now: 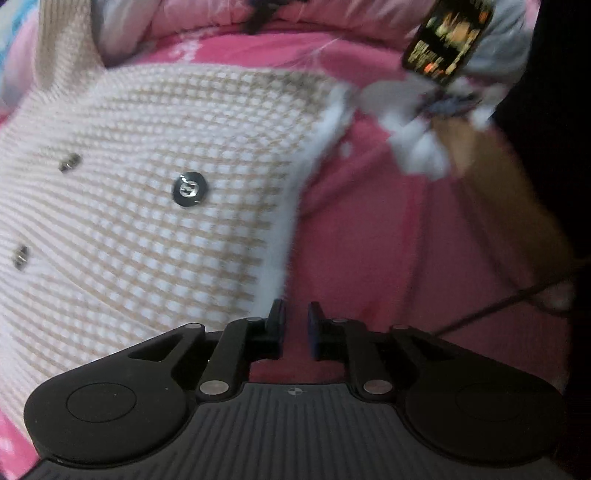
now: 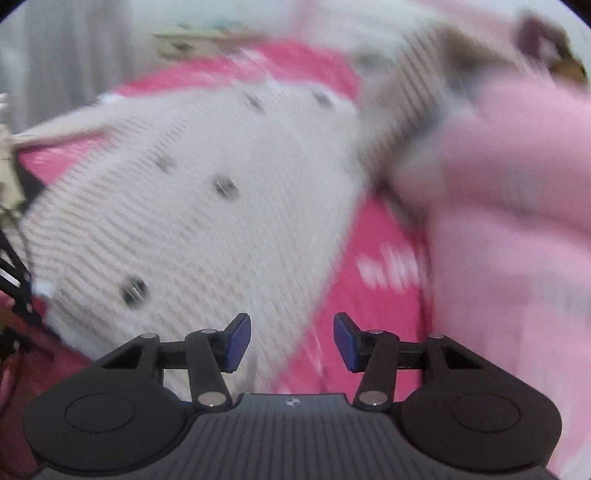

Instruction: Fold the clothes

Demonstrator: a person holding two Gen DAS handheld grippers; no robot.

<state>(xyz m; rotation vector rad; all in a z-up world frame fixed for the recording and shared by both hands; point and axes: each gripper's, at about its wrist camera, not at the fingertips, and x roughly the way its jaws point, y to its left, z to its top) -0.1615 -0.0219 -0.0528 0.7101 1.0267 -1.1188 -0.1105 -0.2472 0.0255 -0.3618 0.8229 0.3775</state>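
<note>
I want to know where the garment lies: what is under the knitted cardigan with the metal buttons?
The cardigan lies on a pink bedcover, visible beyond its white edge. Whatever is beneath its middle is covered.

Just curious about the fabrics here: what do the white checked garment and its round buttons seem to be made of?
The garment looks like soft, chunky knit or tweed-like weave, white with beige, matte: a raised grid texture and a fuzzy white edge show. The buttons look like polished metal or metallic-coated plastic: dark and shiny, with bright reflections.

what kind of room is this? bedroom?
Probably a bedroom, with folding done on a bed. A checked knit cardigan lies spread on a soft pink printed bedspread, bunched bedding is piled behind it, and a pale curtain seems to hang beyond.
</note>
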